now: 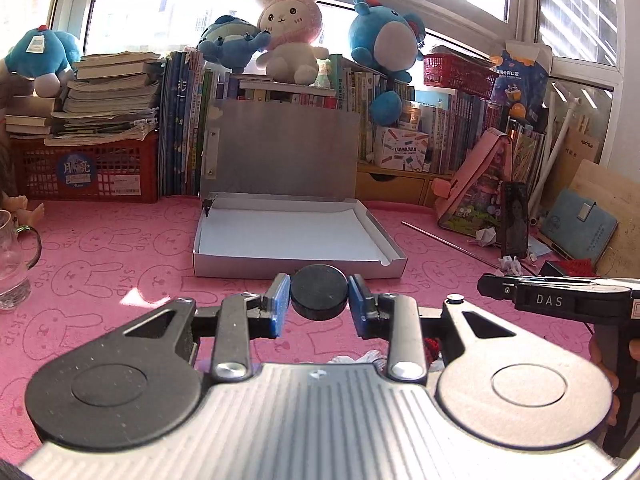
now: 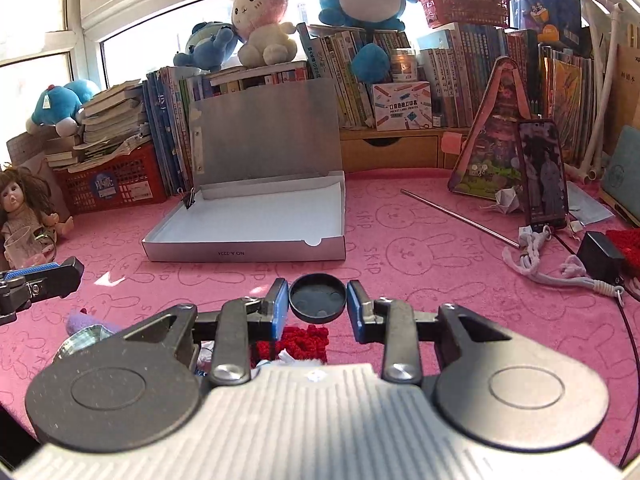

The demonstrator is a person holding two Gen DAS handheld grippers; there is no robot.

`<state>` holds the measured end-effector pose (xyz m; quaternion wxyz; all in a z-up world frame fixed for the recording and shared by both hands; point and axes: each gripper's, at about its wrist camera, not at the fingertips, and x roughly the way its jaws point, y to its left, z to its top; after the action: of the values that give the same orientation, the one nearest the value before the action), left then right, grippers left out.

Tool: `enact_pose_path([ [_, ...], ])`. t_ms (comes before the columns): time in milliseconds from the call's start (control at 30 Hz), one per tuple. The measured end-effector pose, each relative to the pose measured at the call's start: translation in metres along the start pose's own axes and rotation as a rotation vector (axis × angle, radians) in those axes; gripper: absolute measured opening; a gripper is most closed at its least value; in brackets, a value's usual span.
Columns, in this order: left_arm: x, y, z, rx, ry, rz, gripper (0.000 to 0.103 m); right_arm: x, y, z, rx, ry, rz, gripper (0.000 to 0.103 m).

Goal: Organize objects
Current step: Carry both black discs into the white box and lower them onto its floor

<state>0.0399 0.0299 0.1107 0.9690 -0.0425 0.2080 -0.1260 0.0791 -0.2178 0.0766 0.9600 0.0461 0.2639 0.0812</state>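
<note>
My left gripper (image 1: 319, 294) is shut on a black round puck-like container (image 1: 319, 291), its solid side up, held above the pink cloth. My right gripper (image 2: 317, 298) is shut on a black round lid (image 2: 317, 297), hollow side up. Straight ahead lies a silver flat box (image 1: 224, 267) with its lid standing open against the books; its white inside holds nothing, and it also shows as the silver box (image 2: 244, 254) in the right wrist view. The other gripper's tip shows at the right edge (image 1: 560, 300) of the left view and at the left edge (image 2: 40, 278) of the right view.
A glass mug (image 1: 14, 264) and a doll (image 2: 20, 208) sit at the left. A metal rod (image 2: 460, 216), a phone (image 2: 542, 176), a charger with cord (image 2: 600, 260) and crumpled paper lie at the right. Red knitted fabric (image 2: 304, 342) lies below my right gripper. Books, crates and plush toys line the back.
</note>
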Motion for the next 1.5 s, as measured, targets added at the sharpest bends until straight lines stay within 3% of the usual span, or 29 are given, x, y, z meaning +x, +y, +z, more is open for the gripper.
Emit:
enact_pose_path([
  [333,0.063,0.016,0.053,-0.023,0.022,-0.007,0.037,0.057,-0.003,0.051,0.05,0.066,0.054,0.036],
  [700,0.183,0.031,0.086,0.012,0.11,0.022,0.037,0.148,-0.009,0.098,0.074,0.154,0.084,0.036],
  [900,0.259,0.043,0.095,0.04,0.156,0.062,0.037,0.226,-0.007,0.121,0.148,0.248,0.076,0.036],
  [1033,0.3,0.057,0.096,0.025,0.209,0.096,0.037,0.256,-0.005,0.122,0.169,0.281,0.059,0.036],
  [1500,0.381,0.074,0.082,0.091,0.279,0.135,0.037,0.331,0.0,0.125,0.062,0.302,0.027,0.036],
])
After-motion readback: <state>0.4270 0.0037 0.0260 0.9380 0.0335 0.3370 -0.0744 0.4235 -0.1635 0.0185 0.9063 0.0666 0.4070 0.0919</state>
